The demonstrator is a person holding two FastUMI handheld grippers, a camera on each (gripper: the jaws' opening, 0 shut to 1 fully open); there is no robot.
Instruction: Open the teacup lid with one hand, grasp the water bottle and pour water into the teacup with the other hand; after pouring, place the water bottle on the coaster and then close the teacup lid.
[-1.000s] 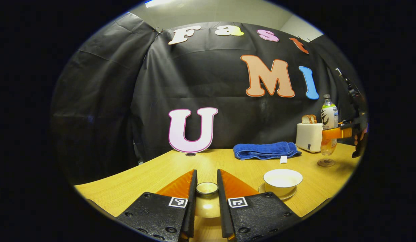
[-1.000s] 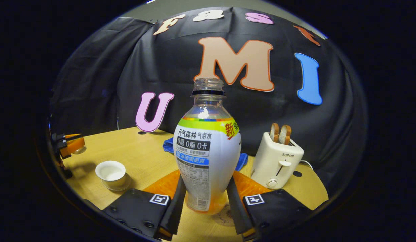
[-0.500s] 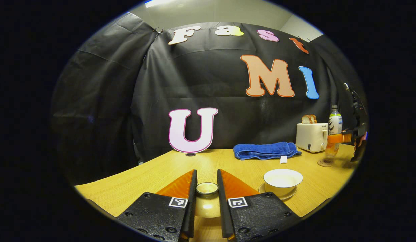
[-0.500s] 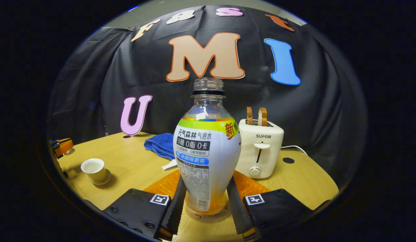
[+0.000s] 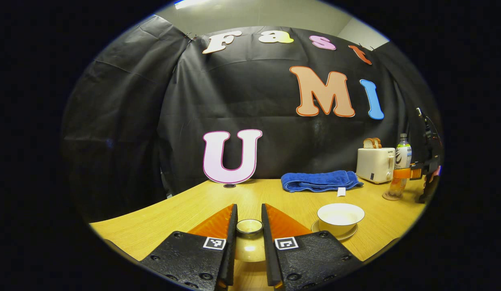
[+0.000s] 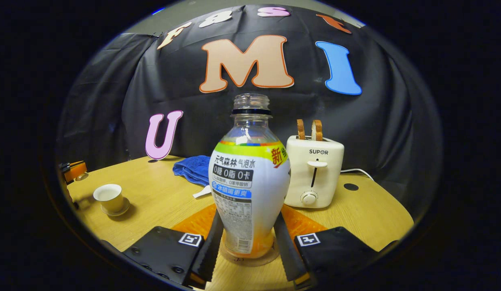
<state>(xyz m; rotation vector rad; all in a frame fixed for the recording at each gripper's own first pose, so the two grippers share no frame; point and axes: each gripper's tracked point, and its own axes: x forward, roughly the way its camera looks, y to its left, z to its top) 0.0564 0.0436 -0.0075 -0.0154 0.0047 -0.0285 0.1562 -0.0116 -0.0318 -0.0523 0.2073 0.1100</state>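
The clear, uncapped plastic water bottle (image 6: 250, 182) with a white label and orange liquid stands on the round brown coaster (image 6: 250, 258), the right gripper (image 6: 248, 242) jaws clamping its lower body. A clean release means opening straight outward without tipping it. The left gripper (image 5: 249, 238) jaws pinch the small glazed teacup lid (image 5: 249, 242) near-left of the open white teacup (image 5: 340, 216) on the wooden table (image 5: 185, 214).

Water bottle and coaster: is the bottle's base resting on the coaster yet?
Touching. In the right gripper view the water bottle stands with its base on the coaster, no gap visible, the right gripper clamping its lower body.
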